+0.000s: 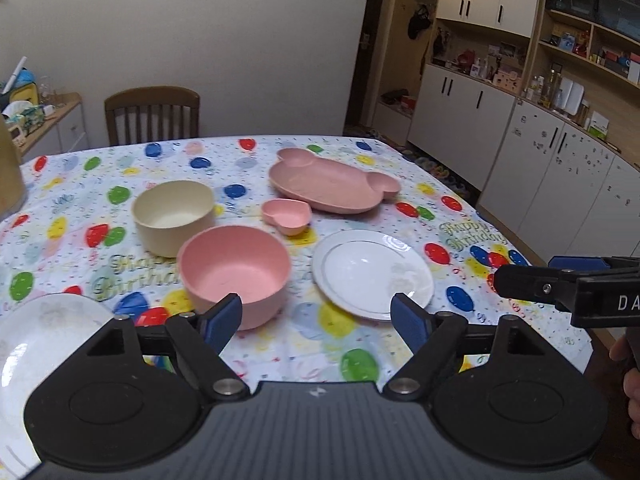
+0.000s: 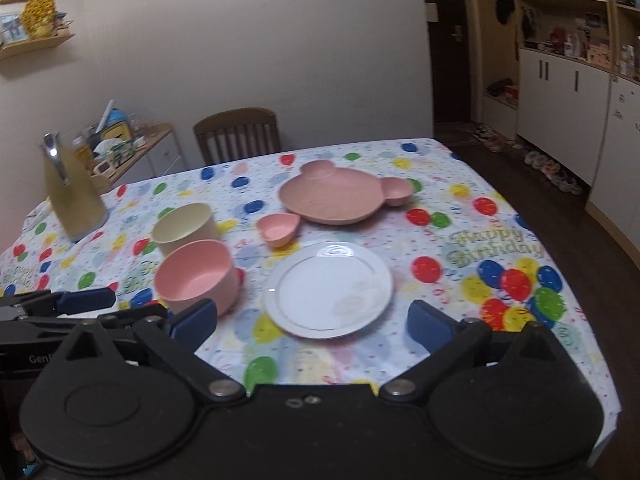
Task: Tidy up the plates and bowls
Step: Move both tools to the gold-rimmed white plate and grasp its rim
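A: Where do the dishes sit?

B: All on the table, spread apart. A pink round bowl (image 1: 234, 270) stands nearest the left gripper (image 1: 316, 320), with a cream bowl (image 1: 174, 216) just behind it, almost touching. A small pink heart-shaped dish (image 1: 287, 215) lies beyond them, and past that a pink bear-shaped divided plate (image 1: 332, 186).

A: Which way does the bear plate run?

B: Its long axis goes across the table, one ear at the far edge, the other ear toward the right. The heart dish has its lobes to the left in the right wrist view.

A: And the white plates?

B: One white plate (image 2: 330, 290) with a thin rim line lies right of the pink bowl, in front of the right gripper (image 2: 314, 326). Another white plate (image 1: 36, 344) shows at the lower left of the left wrist view, partly hidden by the tool.

A: The grippers?

B: Both are released, blue pads wide apart, nothing between them. They hover over the near edge, side by side.

A: The surface?

B: A tablecloth (image 2: 500, 236) printed with coloured balloons and confetti; "Happy Birthday" reads on it in several spots.

A: The room?

B: A wooden chair (image 1: 152, 114) at the far side against a plain wall, a beige jug (image 2: 74, 200) at the left corner, a low sideboard with clutter behind it, and white cabinets (image 1: 460, 112) with open shelves along the right. Letters "DA" show on the right tool, "Gen" on the left.
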Tool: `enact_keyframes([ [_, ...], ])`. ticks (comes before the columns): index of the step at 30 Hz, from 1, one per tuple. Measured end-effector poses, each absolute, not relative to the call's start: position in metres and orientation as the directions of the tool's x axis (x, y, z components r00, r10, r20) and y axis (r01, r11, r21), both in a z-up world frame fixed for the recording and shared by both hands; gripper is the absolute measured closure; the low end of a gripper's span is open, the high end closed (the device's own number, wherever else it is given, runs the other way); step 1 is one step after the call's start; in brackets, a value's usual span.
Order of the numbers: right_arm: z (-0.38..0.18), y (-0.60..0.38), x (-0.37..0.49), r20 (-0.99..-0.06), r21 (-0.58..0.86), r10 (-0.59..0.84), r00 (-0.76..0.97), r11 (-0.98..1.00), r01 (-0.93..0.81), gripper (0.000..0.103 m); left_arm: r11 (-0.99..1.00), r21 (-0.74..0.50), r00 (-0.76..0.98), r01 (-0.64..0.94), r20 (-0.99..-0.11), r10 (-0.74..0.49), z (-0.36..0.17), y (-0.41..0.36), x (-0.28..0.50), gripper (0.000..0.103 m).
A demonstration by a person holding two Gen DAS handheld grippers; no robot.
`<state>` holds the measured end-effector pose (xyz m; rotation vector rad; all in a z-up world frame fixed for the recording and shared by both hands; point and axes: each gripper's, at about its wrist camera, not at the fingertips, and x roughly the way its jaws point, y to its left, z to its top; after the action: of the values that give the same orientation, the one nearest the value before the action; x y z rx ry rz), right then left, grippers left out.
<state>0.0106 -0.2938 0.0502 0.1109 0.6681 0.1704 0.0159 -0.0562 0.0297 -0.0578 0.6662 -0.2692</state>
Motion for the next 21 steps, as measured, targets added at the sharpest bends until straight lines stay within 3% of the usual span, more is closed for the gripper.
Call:
enact_keyframes([
  [13,0.011,-0.32,0.088,-0.676,0.163,0.173,0.716,0.983,-0.084,0.002,0.983,-0.165,0.688,0.082,-0.704,-0.176,-0.019,-0.091,0.093,0.022],
  [21,-0.018,-0.331,0.137,-0.726,0.179,0.178,0.665,0.982,-0.067,0.013,0.978,-0.204,0.66,0.054,-0.728,-0.188,-0.037,-0.109,0.114,0.021],
])
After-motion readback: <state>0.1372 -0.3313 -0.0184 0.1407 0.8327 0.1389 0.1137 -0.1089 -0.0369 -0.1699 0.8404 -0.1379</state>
